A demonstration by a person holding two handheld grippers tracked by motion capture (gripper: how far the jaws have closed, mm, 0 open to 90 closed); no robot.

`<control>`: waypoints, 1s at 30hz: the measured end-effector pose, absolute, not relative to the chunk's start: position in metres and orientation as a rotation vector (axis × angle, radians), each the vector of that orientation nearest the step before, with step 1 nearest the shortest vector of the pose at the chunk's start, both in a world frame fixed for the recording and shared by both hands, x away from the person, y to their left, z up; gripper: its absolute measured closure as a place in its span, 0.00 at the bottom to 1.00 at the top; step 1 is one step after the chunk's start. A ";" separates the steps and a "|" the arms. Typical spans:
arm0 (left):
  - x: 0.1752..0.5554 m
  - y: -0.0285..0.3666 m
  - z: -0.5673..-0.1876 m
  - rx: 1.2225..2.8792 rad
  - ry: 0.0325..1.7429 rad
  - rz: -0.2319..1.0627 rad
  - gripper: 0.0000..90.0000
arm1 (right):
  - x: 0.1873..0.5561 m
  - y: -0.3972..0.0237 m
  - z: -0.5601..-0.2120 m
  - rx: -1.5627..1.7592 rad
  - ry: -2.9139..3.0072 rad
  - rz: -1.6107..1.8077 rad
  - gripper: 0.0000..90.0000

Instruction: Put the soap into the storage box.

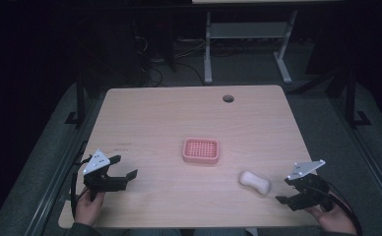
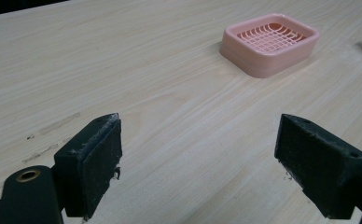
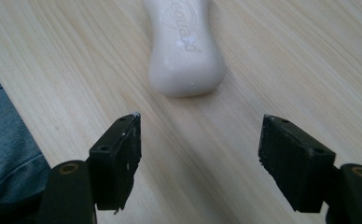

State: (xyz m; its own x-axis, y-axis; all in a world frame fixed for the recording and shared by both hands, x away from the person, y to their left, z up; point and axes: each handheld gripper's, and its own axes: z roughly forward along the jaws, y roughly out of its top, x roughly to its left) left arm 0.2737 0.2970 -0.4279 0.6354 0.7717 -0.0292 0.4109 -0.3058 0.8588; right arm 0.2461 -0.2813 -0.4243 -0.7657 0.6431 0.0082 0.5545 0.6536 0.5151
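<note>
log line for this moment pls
right gripper: open, aimed at soap bar, not touching | left gripper: open, holds nothing | soap dish: mid-table, nothing in it

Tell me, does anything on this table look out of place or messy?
Only a little. The white soap bar lies bare on the table, at a slant, beside the empty pink soap dish rather than in it. Nothing looks spilled or broken.

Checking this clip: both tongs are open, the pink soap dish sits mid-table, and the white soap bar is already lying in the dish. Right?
Not quite. The soap bar lies on the bare table, apart from the soap dish, just ahead of the right tongs, as the high view shows. The rest stands: both tongs are open, left tongs included.
</note>
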 end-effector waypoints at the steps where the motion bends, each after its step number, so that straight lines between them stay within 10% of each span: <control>1: 0.274 0.297 -0.428 1.934 0.932 0.493 0.16 | 0.248 -0.280 -0.424 0.977 2.701 0.750 0.33; 30: 0.274 0.297 -0.427 1.927 0.928 0.497 0.16 | 0.273 -0.244 -0.404 0.844 2.781 0.642 0.33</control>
State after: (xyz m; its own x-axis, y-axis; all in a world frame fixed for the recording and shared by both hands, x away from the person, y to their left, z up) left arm 0.2736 0.2974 -0.4271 0.6359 0.7713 -0.0279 0.4041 -0.3019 0.8635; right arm 0.2733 -0.2442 -0.4044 -0.8268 0.5616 -0.0319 0.4908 0.7479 0.4469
